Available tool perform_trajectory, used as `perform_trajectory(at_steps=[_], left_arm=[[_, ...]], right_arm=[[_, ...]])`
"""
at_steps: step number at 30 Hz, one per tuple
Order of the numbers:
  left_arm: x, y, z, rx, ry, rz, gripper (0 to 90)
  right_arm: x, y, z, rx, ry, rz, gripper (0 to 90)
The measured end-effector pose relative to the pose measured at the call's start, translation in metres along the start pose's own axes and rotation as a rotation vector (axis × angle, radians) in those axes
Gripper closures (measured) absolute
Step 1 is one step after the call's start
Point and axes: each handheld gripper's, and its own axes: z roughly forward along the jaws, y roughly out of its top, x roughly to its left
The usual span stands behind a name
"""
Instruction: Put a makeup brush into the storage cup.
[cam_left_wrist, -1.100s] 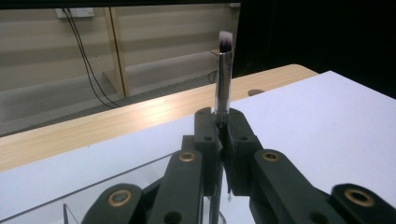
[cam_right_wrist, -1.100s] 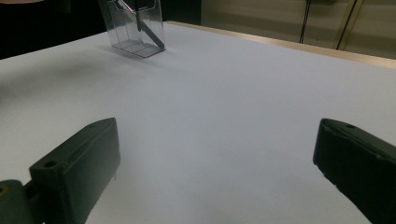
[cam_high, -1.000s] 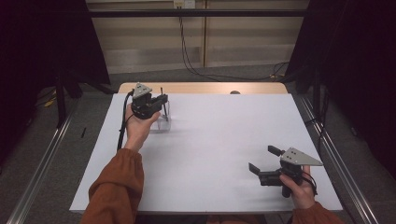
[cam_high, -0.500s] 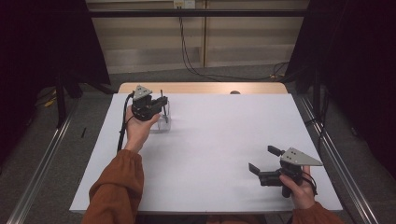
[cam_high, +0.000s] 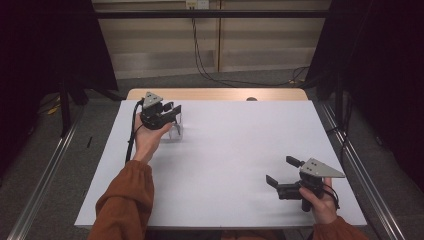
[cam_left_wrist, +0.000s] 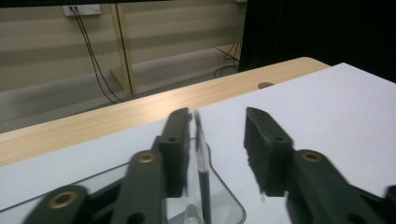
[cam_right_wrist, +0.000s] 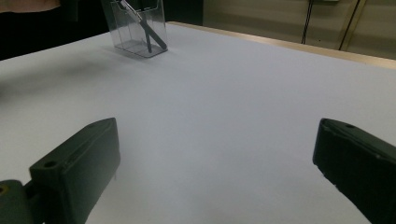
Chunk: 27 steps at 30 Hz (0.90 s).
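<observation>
A clear plastic holder (cam_high: 175, 131) stands at the far left of the white table cover (cam_high: 240, 150). A dark pen (cam_left_wrist: 201, 163) stands tilted inside the holder (cam_left_wrist: 224, 205). My left gripper (cam_high: 172, 111) hovers just above it. Its jaws have just been opening, and the pen rises between them close to the left jaw, with a wide gap to the right one. In the left gripper view the left gripper (cam_left_wrist: 217, 114) is open. My right gripper (cam_high: 280, 170) rests near the front right, open and holding nothing. The right gripper view shows the right gripper (cam_right_wrist: 217, 130), with the holder (cam_right_wrist: 137, 28) and pen (cam_right_wrist: 149, 35) far off.
A bare wooden strip (cam_high: 215, 94) with a small round hole (cam_high: 251, 99) runs along the table's far edge. Metal rails (cam_high: 360, 165) flank the table on both sides. Cables hang on the back wall (cam_high: 200, 55).
The left gripper's jaws have parted above the holder, and the pen now stands loose between them. Both hands have kept their places.
</observation>
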Motion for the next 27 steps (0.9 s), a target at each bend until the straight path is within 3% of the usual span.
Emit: perform_trajectory(at_steps=[9,15,21,27], left_arm=[[0.004,0.0,-0.001,-0.023,0.036,-0.009,26.8],[0.005,0.0,0.0,-0.028,0.046,-0.02,13.2],[0.008,0.001,-0.001,-0.043,0.034,-0.026,4.7],[0.013,0.0,-0.003,-0.046,0.037,-0.034,2.5]], right_arm=[[-0.001,0.0,0.0,-0.002,-0.005,0.003,0.0],[-0.002,0.0,0.0,-0.003,-0.005,0.008,0.0],[-0.005,-0.001,0.0,-0.006,-0.008,0.02,0.0],[-0.006,-0.001,-0.001,-0.011,-0.016,0.027,0.0]])
